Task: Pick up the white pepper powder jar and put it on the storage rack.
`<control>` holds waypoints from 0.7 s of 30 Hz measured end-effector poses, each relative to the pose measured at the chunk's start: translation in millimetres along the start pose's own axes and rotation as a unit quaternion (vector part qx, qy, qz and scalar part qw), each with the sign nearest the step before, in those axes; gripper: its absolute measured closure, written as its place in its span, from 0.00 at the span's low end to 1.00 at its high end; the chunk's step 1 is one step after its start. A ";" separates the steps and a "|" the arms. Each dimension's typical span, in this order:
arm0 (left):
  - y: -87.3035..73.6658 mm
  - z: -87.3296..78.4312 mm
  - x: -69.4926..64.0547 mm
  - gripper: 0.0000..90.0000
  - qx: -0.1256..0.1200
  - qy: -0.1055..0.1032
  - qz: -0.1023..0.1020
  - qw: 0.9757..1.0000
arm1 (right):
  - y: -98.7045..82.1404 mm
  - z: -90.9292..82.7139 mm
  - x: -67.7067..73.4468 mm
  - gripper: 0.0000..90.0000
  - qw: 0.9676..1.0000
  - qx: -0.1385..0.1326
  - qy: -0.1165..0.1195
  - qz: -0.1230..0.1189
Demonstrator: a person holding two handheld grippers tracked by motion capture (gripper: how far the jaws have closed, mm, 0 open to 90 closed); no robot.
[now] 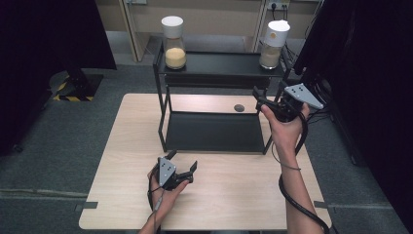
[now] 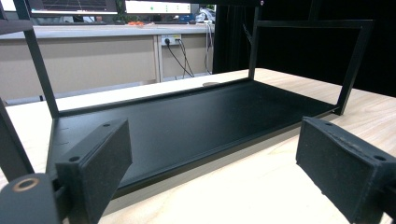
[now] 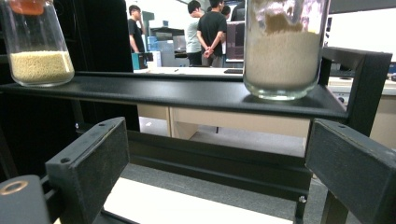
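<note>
We see the right tongs (image 1: 260, 100) spread wide and gripping nothing, raised at the right end of the black rack's (image 1: 214, 84) top shelf. At about one o'clock from them, near but apart, stands the jar of pale grain (image 1: 273, 44) with its white lid. The jar of yellow grain (image 1: 174, 42) sits well apart, toward ten o'clock, at the shelf's left end. Our left tongs (image 1: 187, 171) are likewise spread and empty, low over the bench (image 1: 117, 161), with the rack's lower tray (image 2: 196, 126) at twelve o'clock.
</note>
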State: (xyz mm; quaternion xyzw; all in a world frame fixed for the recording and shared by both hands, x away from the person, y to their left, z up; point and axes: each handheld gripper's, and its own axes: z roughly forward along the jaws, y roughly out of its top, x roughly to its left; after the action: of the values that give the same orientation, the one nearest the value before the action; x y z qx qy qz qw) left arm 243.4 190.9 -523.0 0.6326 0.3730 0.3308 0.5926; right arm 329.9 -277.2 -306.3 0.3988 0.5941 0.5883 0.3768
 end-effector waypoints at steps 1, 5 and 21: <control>-0.2 -0.1 0.0 0.11 -0.001 0.000 0.000 1.000 | -1.4 -0.2 0.1 0.07 1.000 0.001 0.001 0.000; -0.7 -0.2 -0.2 0.11 -0.002 0.001 0.000 1.000 | -6.9 -2.5 0.3 0.07 1.000 0.003 0.005 -0.001; -0.9 -0.3 -1.2 0.11 -0.003 0.003 0.000 1.000 | -28.6 -14.9 -1.2 0.07 1.000 0.015 0.012 0.002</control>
State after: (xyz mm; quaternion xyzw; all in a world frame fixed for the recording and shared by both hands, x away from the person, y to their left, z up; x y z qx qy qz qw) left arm 242.4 190.0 -523.9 0.6302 0.3736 0.3338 0.5932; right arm 315.9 -283.9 -334.6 0.3987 0.6063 0.5849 0.3624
